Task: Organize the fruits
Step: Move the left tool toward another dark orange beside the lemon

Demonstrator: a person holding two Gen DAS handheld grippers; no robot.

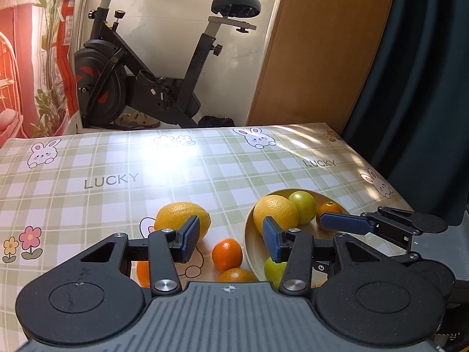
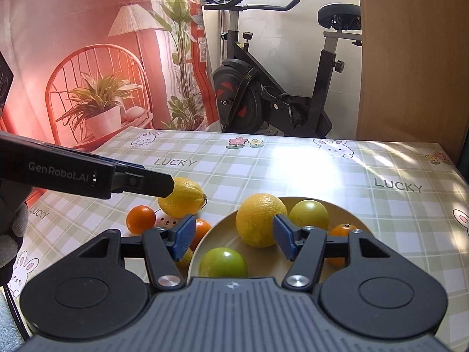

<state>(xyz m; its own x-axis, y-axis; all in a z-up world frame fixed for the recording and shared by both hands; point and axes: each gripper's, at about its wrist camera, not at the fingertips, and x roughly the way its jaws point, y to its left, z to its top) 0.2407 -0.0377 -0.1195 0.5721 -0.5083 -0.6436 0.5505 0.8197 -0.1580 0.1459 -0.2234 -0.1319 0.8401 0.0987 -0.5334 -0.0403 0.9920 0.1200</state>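
Bunny tablecloth (image 1: 117, 158): bowl (image 1: 249, 234) ahead w/ 5 fruits; lemon (image 1: 178, 214), 3 tangerines (image 1: 227, 253) left. Both grippers (image 1: 231, 240) (image 2: 231, 239) spread, empty.

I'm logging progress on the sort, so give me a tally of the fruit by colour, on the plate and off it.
Yellow: 2, one on the plate at, one on the tablecloth.
Green: 2, both on the plate.
Orange: 4, one on the plate, three off it.
Total: 8.
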